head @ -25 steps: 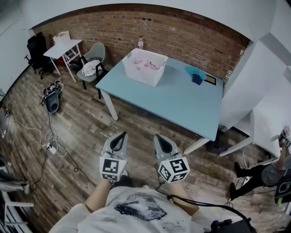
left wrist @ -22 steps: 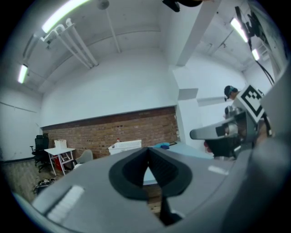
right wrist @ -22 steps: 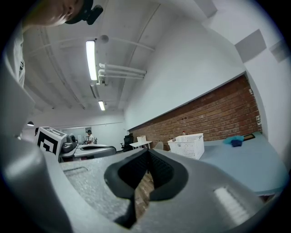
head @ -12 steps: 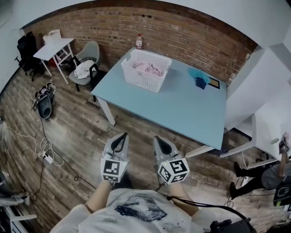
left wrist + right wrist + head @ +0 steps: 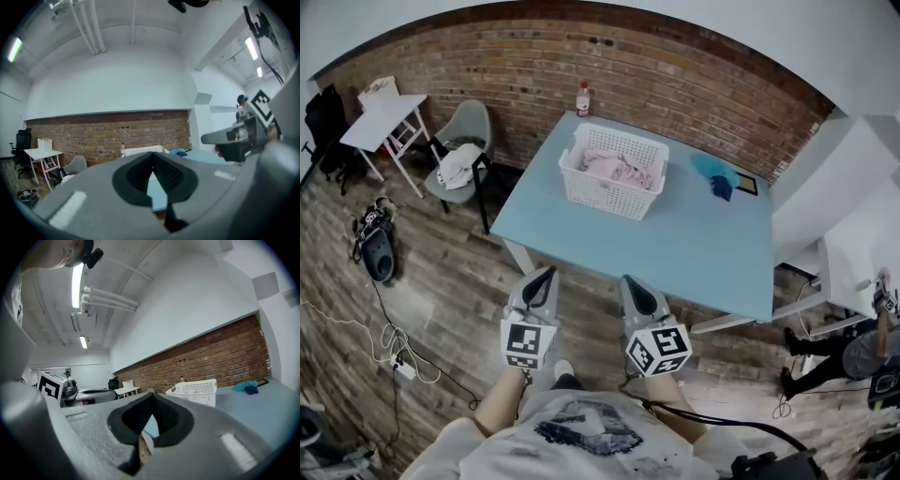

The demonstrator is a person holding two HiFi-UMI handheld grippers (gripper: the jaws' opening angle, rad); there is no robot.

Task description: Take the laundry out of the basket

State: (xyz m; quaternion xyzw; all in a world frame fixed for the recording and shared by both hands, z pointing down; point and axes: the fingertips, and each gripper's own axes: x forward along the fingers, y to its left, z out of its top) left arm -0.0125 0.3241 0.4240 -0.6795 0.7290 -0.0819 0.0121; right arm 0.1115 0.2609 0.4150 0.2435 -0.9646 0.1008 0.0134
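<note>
Left claw (image 5: 546, 274), right claw (image 5: 630, 281) both closed; one basket (image 5: 612, 192)

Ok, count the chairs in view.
2: a grey chair left of the blue table, and a black office chair by the far-left wall. More may be hidden.

Head view looks down; level gripper views share the basket (image 5: 609, 195).
</note>
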